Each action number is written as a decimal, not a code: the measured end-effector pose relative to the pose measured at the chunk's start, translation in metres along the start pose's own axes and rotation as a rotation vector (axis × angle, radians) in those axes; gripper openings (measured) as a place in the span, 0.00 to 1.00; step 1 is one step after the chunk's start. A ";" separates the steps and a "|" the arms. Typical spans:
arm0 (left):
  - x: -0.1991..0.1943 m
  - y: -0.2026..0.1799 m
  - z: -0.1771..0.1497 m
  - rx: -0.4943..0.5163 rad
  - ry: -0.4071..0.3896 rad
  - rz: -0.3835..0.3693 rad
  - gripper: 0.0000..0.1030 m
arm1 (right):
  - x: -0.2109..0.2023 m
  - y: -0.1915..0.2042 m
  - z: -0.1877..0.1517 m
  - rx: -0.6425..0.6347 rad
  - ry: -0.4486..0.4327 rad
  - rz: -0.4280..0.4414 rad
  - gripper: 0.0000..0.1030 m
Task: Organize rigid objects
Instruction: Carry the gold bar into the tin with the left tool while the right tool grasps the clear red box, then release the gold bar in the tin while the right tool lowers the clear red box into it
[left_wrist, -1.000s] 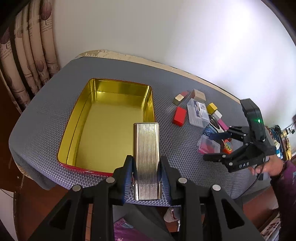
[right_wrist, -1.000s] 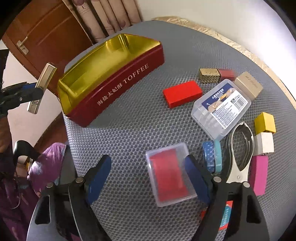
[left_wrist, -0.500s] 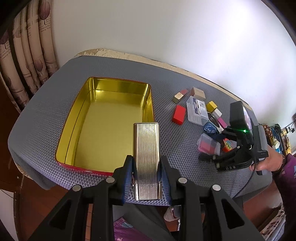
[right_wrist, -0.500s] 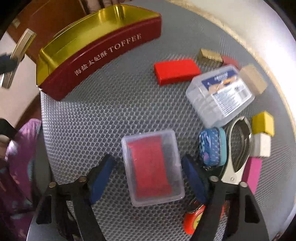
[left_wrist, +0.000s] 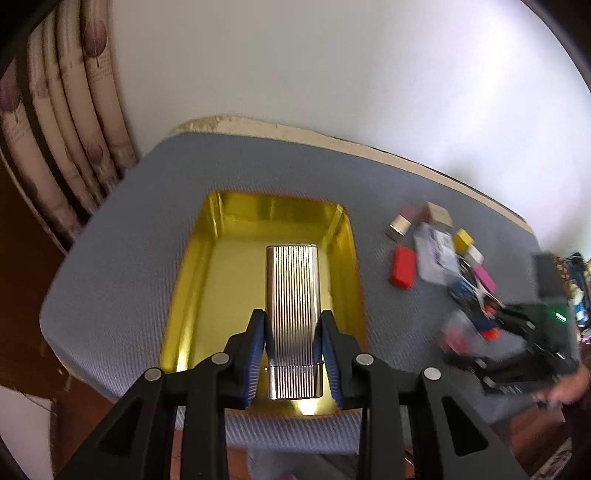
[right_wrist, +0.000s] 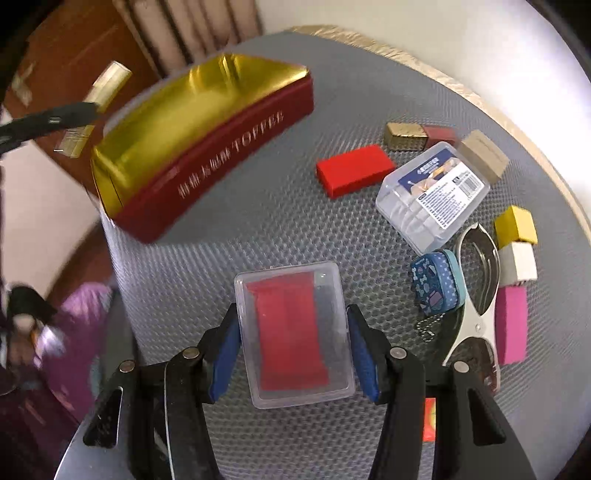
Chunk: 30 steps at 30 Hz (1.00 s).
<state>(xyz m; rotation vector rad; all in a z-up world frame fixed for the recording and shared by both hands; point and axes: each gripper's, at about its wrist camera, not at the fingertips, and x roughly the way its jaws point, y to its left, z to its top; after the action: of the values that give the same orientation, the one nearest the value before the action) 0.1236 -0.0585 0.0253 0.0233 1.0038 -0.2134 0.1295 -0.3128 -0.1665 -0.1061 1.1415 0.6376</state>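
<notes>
Over the gold tin (left_wrist: 192, 280) at the desk's left, your left gripper (left_wrist: 293, 354) is gripping the ribbed metal case (left_wrist: 293, 295), its long axis pointing away from you. Your right gripper (right_wrist: 291, 354) is clasping the clear box (right_wrist: 291, 332) lengthwise.

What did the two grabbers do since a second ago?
The left gripper carried the ribbed silver case forward over the gold tin. The right gripper closed its fingers on the clear box with the red insert. The red block and the other small things stayed put.
</notes>
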 end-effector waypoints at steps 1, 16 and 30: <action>0.007 0.002 0.008 0.006 0.001 0.011 0.29 | -0.003 0.001 0.000 0.018 -0.019 0.013 0.50; 0.121 0.021 0.069 0.111 0.107 0.164 0.29 | -0.026 -0.024 0.000 0.142 -0.122 0.097 0.50; 0.054 0.045 0.058 -0.036 -0.063 0.080 0.34 | -0.040 0.019 0.058 0.117 -0.188 0.192 0.50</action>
<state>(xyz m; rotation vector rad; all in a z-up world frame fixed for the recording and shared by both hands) 0.2086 -0.0303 0.0077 0.0239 0.9420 -0.1222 0.1558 -0.2913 -0.1023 0.1626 1.0114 0.7325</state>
